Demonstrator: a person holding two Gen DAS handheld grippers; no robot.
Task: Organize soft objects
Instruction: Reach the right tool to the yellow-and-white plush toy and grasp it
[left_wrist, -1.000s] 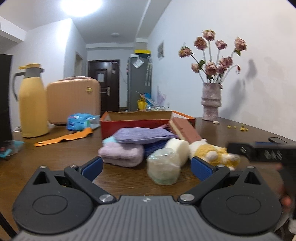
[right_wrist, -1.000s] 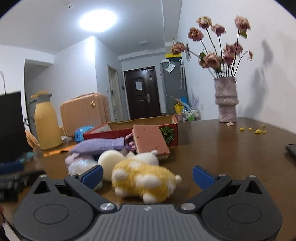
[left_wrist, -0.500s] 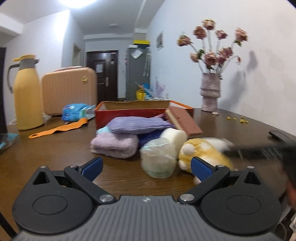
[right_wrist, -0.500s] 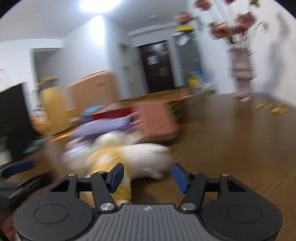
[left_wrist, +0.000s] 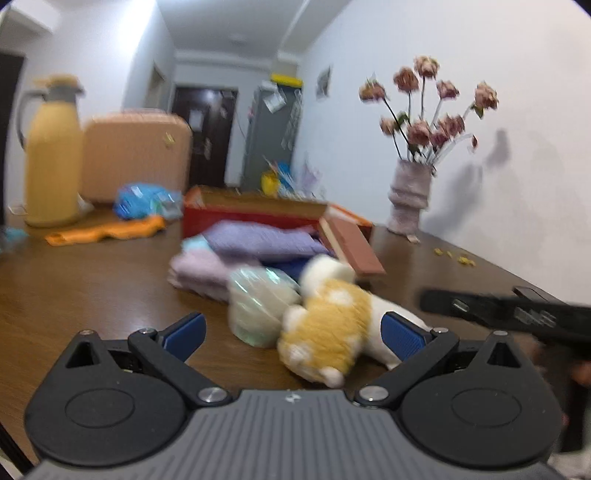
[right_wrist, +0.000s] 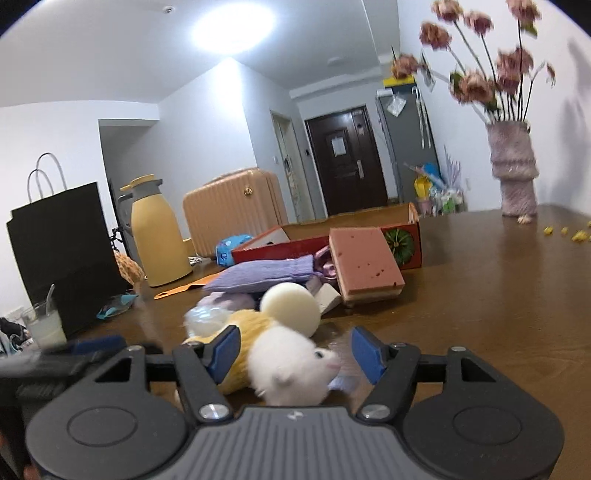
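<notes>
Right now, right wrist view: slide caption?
Right tongs straddle yellow-white plush toy on wooden table.

one plush toy (right_wrist: 291, 363), one box (right_wrist: 402, 236), one vase (right_wrist: 512, 173), one jug (right_wrist: 159, 236), one suitcase (right_wrist: 232, 212).

My ceiling lamp (right_wrist: 232, 27) glares white above the door (right_wrist: 345, 160); my left view smears, both edges bend.

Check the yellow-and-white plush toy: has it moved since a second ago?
Yes. In the right wrist view the plush toy has turned, its white head now facing the camera, and sits nearer the camera than the fixed pink box.
</notes>
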